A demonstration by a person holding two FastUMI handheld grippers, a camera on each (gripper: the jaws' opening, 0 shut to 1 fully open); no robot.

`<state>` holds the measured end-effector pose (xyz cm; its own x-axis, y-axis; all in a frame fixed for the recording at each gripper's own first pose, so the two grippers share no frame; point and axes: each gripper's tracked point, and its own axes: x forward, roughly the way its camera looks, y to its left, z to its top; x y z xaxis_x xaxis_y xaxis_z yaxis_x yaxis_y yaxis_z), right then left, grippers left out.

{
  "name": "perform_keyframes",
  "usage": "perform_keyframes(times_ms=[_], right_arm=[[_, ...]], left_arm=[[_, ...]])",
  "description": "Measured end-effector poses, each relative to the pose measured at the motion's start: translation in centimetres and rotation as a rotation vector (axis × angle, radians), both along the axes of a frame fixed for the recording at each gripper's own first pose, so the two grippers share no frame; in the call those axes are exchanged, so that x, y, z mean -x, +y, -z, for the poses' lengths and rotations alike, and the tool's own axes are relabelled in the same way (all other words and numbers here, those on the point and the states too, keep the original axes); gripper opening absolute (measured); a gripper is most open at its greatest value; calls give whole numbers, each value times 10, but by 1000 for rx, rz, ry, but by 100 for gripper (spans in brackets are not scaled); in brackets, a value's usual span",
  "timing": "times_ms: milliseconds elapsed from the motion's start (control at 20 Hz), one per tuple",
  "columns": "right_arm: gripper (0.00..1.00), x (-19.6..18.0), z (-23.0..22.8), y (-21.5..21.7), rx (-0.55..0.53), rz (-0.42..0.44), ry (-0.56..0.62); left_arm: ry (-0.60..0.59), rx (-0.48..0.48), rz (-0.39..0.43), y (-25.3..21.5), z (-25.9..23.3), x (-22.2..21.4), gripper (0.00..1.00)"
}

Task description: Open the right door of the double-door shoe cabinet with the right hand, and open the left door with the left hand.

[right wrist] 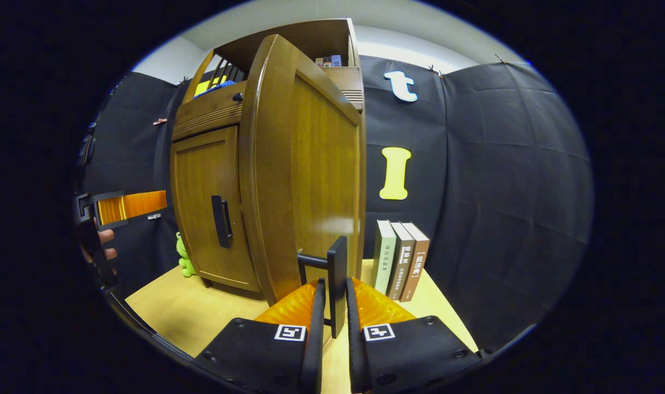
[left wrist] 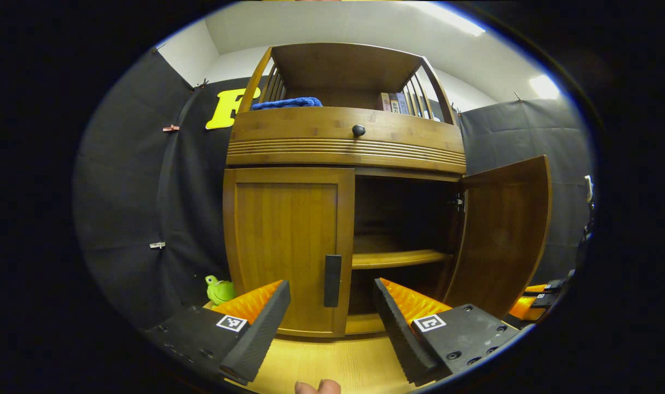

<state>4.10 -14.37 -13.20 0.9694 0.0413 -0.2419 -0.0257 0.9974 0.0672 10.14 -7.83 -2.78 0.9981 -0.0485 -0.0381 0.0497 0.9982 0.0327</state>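
Only one door (left wrist: 504, 235) open.

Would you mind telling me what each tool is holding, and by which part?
The right tool grips the open right door by its handle. The left tool is open, holding nothing.

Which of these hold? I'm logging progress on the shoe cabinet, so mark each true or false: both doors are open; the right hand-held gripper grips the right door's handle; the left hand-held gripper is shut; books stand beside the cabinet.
1. Both doors are open: false. The right door is swung open, the left door is closed.
2. The right hand-held gripper grips the right door's handle: true.
3. The left hand-held gripper is shut: false. It is open before the left door's handle.
4. Books stand beside the cabinet: true.
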Motion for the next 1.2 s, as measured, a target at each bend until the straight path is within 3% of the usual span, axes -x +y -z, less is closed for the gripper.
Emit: perform_keyframes(times_ms=[100, 200, 300, 350, 600, 750, 950, 1050, 1200], right_arm=[[20, 5, -3, -20, 5, 30, 3], [5, 7, -2, -36, -7, 37, 2], [5, 10, -4, -51, -11, 52, 5], [15, 12, -6, -59, -2, 60, 0], [15, 20, -19, -99, 40, 149, -33], [15, 23, -17, -95, 35, 144, -23], [18, 28, -24, -115, 96, 231, -33], [49, 35, -30, -129, 101, 288, -34], [94, 51, -54, -133, 97, 288, -117]], left_arm=[[-1, -6, 11, -8, 2, -3, 92], [1, -8, 20, -15, 3, -6, 92], [6, -6, 30, -21, 5, -9, 92], [7, -6, 33, -23, 6, -11, 92], [19, -1, 24, -23, 13, -24, 92], [18, 2, 17, -22, 15, -32, 92], [12, -6, 10, -22, 18, -47, 92], [5, -14, 2, -17, 20, -56, 92], [1, -10, -4, -15, 27, -74, 95]])
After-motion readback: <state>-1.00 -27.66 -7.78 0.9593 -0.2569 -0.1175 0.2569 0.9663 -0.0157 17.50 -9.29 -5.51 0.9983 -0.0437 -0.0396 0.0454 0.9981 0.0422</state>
